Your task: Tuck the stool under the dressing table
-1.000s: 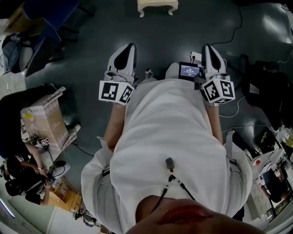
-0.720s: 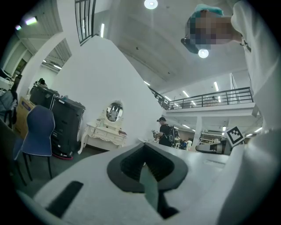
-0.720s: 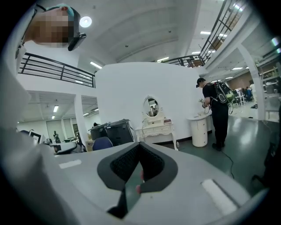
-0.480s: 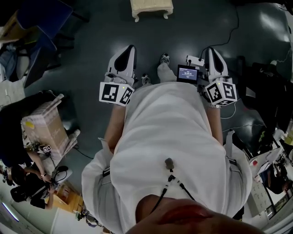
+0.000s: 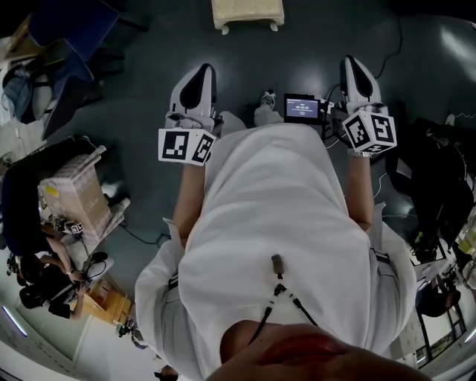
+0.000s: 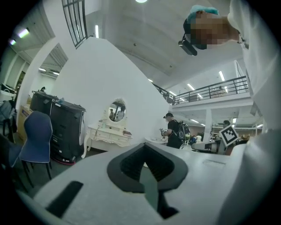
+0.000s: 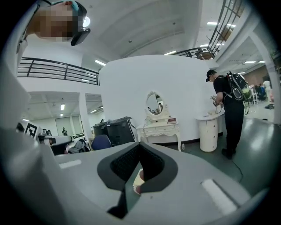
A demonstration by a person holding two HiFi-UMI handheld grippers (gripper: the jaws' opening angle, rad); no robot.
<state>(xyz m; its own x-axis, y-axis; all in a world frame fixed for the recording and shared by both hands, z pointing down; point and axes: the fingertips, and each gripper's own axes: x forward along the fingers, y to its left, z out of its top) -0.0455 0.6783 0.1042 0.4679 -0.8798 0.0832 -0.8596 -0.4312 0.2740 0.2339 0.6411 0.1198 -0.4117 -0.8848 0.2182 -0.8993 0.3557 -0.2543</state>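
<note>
The cream stool (image 5: 247,13) stands on the dark floor at the top edge of the head view, ahead of both grippers and apart from them. The white dressing table (image 6: 109,133) with its oval mirror (image 6: 117,110) stands against the far white wall; it also shows in the right gripper view as the dressing table (image 7: 159,128). My left gripper (image 5: 204,70) and right gripper (image 5: 350,61) are held out level in front of the body, one to each side. The left gripper (image 6: 146,151) and right gripper (image 7: 138,150) are both shut, with nothing between their jaws.
A small screen (image 5: 301,109) sits beside the right gripper. A cardboard box (image 5: 73,195) and blue chairs (image 5: 63,45) are on the left, black bags (image 5: 435,160) on the right. A person with a backpack (image 7: 229,110) stands by a round white cabinet (image 7: 207,134). A black cabinet (image 6: 66,132) flanks the dressing table.
The person has walked forward, so the stool looks larger and nearer at the top of the head view. Both grippers moved ahead with the body and stayed shut.
</note>
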